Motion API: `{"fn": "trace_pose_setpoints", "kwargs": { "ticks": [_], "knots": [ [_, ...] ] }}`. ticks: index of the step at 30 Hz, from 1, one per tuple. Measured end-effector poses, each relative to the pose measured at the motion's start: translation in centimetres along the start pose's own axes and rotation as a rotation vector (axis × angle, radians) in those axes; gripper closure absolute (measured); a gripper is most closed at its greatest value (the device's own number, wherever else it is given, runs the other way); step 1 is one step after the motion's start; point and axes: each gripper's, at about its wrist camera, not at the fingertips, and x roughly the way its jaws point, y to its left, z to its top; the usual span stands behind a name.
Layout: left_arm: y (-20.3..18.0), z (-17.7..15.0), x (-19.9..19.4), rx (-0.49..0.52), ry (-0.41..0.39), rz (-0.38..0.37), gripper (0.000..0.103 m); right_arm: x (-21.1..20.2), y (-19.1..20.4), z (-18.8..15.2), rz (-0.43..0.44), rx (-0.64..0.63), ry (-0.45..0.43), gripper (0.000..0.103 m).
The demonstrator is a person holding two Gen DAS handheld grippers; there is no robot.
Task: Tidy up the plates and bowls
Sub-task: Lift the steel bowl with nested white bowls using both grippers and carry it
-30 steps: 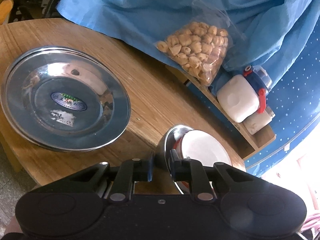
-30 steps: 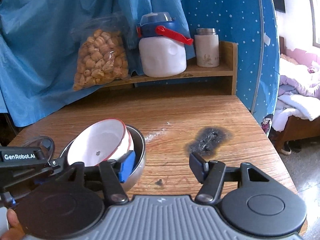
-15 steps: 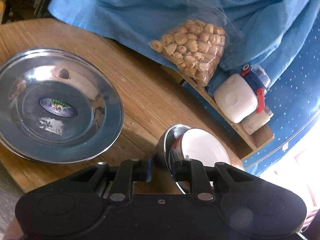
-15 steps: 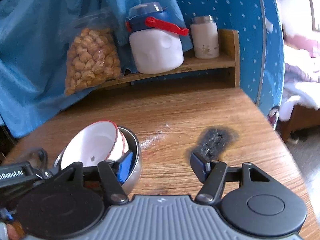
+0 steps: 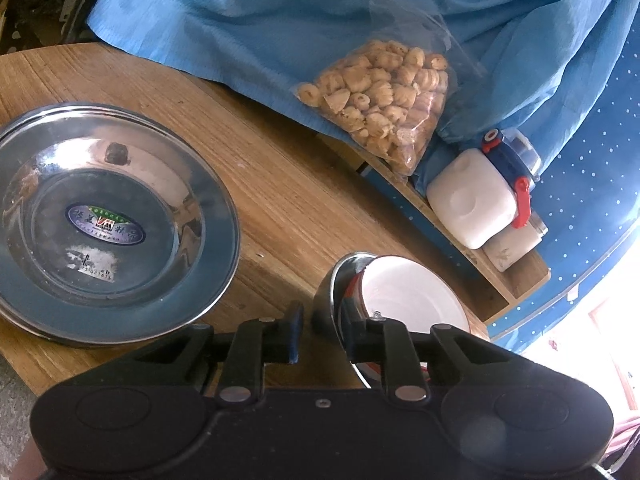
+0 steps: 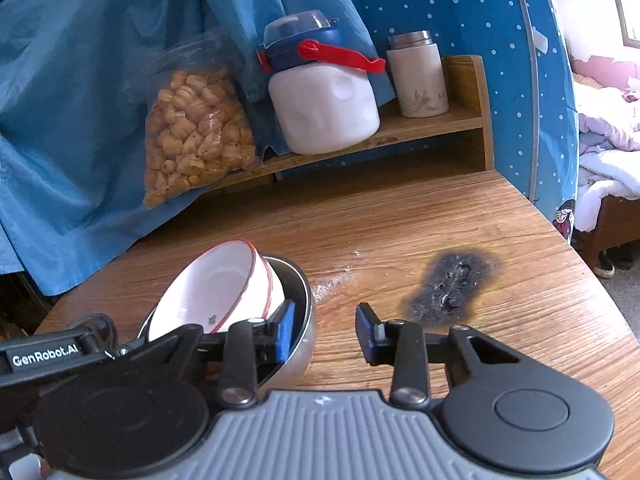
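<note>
A steel bowl [image 6: 298, 344] is sitting on the near part of the wooden table [image 6: 400, 224], and two white bowls with red rims [image 6: 212, 292] are leaning tilted inside it, nested one in the other. In the left wrist view the same steel bowl [image 5: 334, 300] and the white bowls [image 5: 408, 300] are lying just past the fingers.

The left gripper [image 5: 320, 332] is pinching the steel bowl's rim, one finger standing outside the wall and the other inside. The right gripper [image 6: 326, 334] is straddling the opposite side of that rim: its left finger is reaching inside the bowl beside the white bowls, its right finger is hanging over bare table outside. Its jaws have just been closing, yet a clear gap is showing between the outer finger and the bowl's wall.

To the left, well apart from the bowls, a wide steel plate [image 5: 112, 220] with an oval sticker is lying flat. Right of the bowls, a black burn mark [image 6: 452, 284] is scarring the wood. At the far edge a low wooden shelf [image 6: 432, 124] is carrying a bag of snacks [image 6: 196, 136], a white jug with a blue lid and red handle [image 6: 324, 108], and a white flask [image 6: 420, 76]. A blue cloth [image 6: 80, 100] is hanging behind them.
</note>
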Motion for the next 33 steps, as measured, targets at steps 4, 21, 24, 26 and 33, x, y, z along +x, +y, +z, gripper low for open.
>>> {"fn": "trace_pose_setpoints", "kwargs": {
  "ticks": [4,21,24,26,33],
  "knots": [
    [-0.2,-0.1,-0.1,0.023,-0.005,0.005,0.085,0.1,-0.9,-0.1,0.057,0.069,0.003,0.074],
    [-0.9,0.1,0.5,0.080,-0.012,0.021,0.086,-0.1,-0.7,-0.7,0.089,0.116,-0.035,0.084],
    [-1.0,0.1,0.5,0.091,-0.013,0.023,0.086,-0.1,-0.6,-0.8,0.090,0.113,-0.035,0.084],
    [-1.0,0.0,0.5,0.098,-0.016,0.020,0.087,-0.2,-0.6,-0.8,0.091,0.110,-0.035,0.084],
    [-0.9,0.0,0.7,0.102,-0.014,0.015,0.086,-0.3,-0.6,-0.9,0.089,0.117,-0.037,0.083]
  ]
}}
